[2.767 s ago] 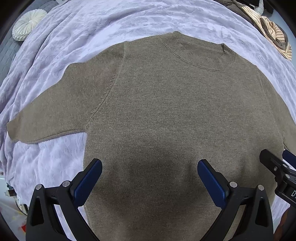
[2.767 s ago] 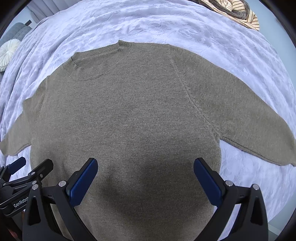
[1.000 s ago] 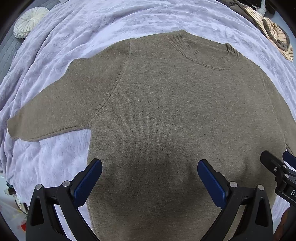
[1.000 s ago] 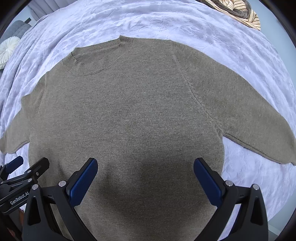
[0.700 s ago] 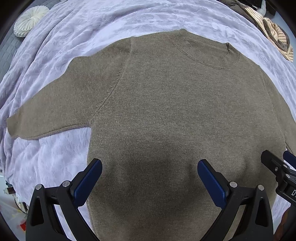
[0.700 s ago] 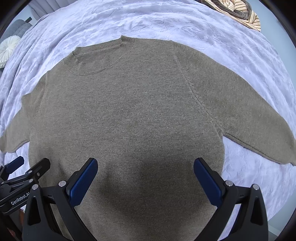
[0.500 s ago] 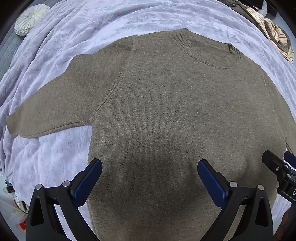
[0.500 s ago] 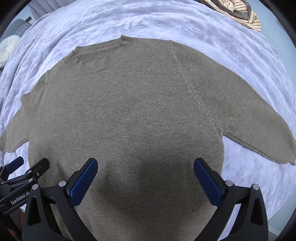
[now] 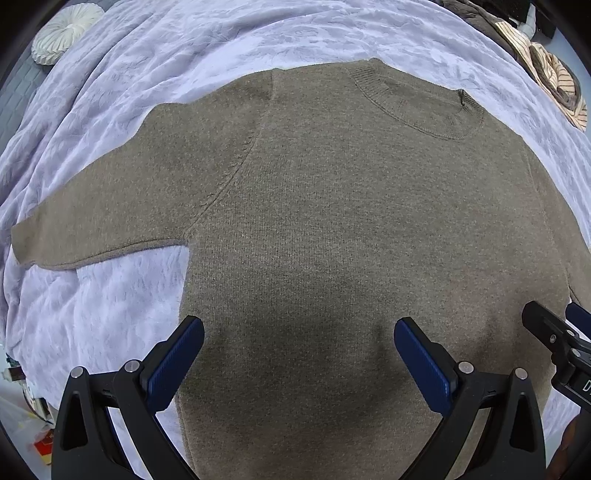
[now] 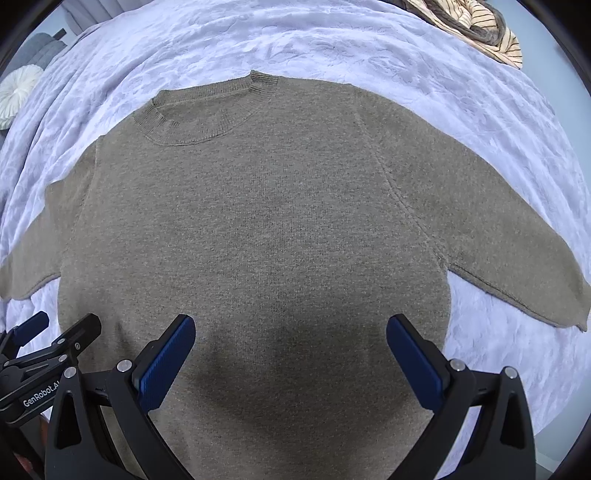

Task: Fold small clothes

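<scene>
An olive-brown knit sweater (image 9: 332,221) lies flat and spread out on a lilac bedspread (image 9: 184,55), neck away from me, both sleeves out to the sides. It also fills the right wrist view (image 10: 266,229). My left gripper (image 9: 299,332) is open and empty, hovering over the sweater's lower body. My right gripper (image 10: 290,328) is open and empty over the lower body too, a little to the right of the left one. The left sleeve (image 9: 103,221) and the right sleeve (image 10: 517,258) lie flat.
A round cream cushion (image 9: 62,29) sits at the far left. A striped beige garment (image 9: 554,77) lies at the far right corner of the bed; it also shows in the right wrist view (image 10: 476,22). The bed edge drops off at the lower left (image 9: 22,406).
Both grippers have drifted slightly, so the sweater sits a little lower in the views. Both stay open and the sweater has not moved.
</scene>
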